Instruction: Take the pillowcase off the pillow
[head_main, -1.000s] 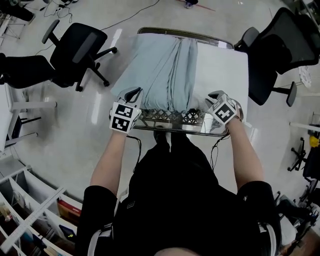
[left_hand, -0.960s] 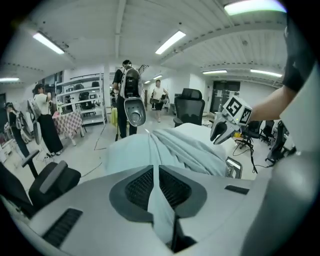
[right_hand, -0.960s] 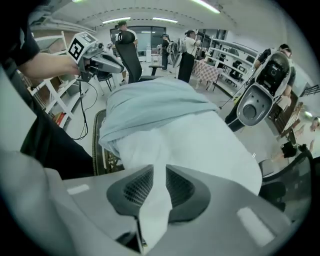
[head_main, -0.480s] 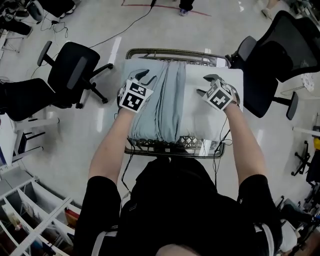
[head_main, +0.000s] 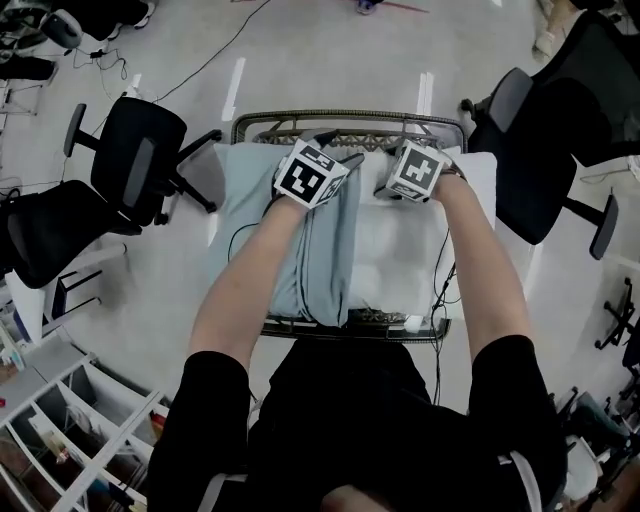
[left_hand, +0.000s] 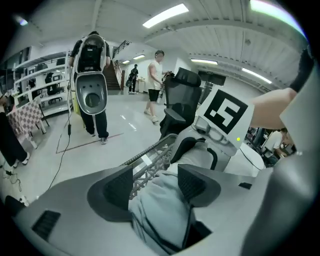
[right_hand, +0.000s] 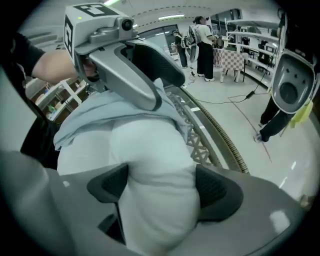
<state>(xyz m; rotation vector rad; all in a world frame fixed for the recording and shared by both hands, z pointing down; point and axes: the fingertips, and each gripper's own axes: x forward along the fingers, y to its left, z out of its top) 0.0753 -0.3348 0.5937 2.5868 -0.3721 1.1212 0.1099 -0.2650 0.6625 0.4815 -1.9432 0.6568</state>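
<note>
A white pillow (head_main: 400, 250) lies on a metal lattice table (head_main: 340, 118), its right part bare. The pale blue pillowcase (head_main: 250, 230) is bunched over its left part. Both grippers are at the pillow's far edge, side by side. My left gripper (head_main: 340, 160) has a fold of pillowcase (left_hand: 160, 210) between its jaws, which are opening; a gap shows beside the left pad. My right gripper (head_main: 395, 165) straddles the bare pillow (right_hand: 150, 150); its jaws are opening wide, and the pillow bulges between the pads (right_hand: 215, 187). The pillowcase edge (right_hand: 95, 112) lies just beyond.
Black office chairs stand on the left (head_main: 140, 160), further left (head_main: 40, 230) and on the right (head_main: 545, 150). White shelving (head_main: 70, 430) is at the lower left. Two people (left_hand: 92, 85) (left_hand: 155, 80) stand on the floor beyond the table. Cables trail across the floor.
Both grippers have moved from the table's near edge across the pillow to its far edge and closer together. Their jaws have gone from nearly shut to wide apart.
</note>
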